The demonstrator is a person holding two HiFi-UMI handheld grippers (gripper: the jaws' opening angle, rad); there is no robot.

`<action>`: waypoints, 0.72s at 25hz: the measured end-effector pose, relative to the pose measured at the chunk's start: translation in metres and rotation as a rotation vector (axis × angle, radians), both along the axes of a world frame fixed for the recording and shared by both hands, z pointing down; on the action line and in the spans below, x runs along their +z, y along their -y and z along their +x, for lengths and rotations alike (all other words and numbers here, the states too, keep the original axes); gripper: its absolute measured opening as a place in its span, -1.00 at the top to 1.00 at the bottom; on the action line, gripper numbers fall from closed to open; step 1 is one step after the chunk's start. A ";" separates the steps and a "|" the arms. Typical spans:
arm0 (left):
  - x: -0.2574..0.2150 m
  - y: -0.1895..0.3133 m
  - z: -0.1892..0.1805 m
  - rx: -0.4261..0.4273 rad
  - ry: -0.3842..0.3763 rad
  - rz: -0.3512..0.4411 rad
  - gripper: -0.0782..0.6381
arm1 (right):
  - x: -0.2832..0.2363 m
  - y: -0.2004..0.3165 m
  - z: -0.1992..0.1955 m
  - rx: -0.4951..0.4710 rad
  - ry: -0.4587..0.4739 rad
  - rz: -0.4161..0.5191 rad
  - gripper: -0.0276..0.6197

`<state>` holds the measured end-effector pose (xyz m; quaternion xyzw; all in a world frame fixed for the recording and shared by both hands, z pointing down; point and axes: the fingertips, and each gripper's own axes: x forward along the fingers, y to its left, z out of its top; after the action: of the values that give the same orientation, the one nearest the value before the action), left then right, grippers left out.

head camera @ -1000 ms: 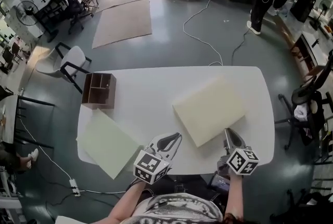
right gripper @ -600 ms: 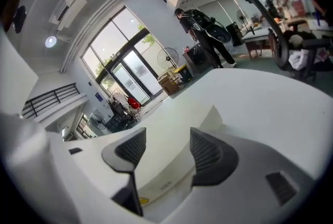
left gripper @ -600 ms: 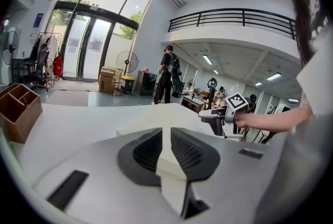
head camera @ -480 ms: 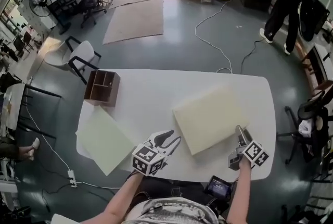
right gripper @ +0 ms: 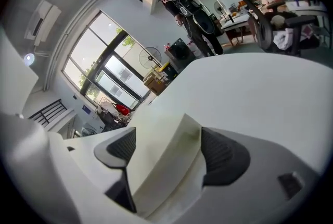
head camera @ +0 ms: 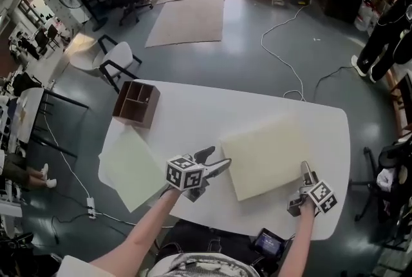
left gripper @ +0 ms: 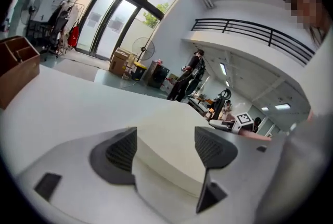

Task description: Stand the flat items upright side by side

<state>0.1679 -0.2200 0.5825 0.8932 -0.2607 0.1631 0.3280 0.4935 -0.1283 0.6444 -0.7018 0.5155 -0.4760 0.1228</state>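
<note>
Head view, left tool (head camera: 217, 160), right tool (head camera: 304, 170), jaws just opened, cream slab (head camera: 273, 150) edge between each

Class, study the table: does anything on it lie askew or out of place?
Yes. The thin sheet lies skewed at the table's near left corner, with one corner hanging past the edge. Nothing looks spilled or damaged.

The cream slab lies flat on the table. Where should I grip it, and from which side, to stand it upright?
Probably grip the slab by its left and right corners, coming from the person's side, one gripper each. It lies flat and wide, yet its thick edge fits between jaws. The left gripper and right gripper, jaws just opened, have those corners between them, not pressing.
</note>
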 end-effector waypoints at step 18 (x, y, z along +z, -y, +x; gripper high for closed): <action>0.079 0.044 0.015 0.045 0.021 -0.246 -0.27 | 0.017 0.014 0.004 0.004 0.071 0.020 -0.35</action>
<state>0.1832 -0.2636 0.6611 0.8501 -0.2218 0.2106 0.4287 0.4971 -0.1418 0.6615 -0.6841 0.5142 -0.4952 0.1491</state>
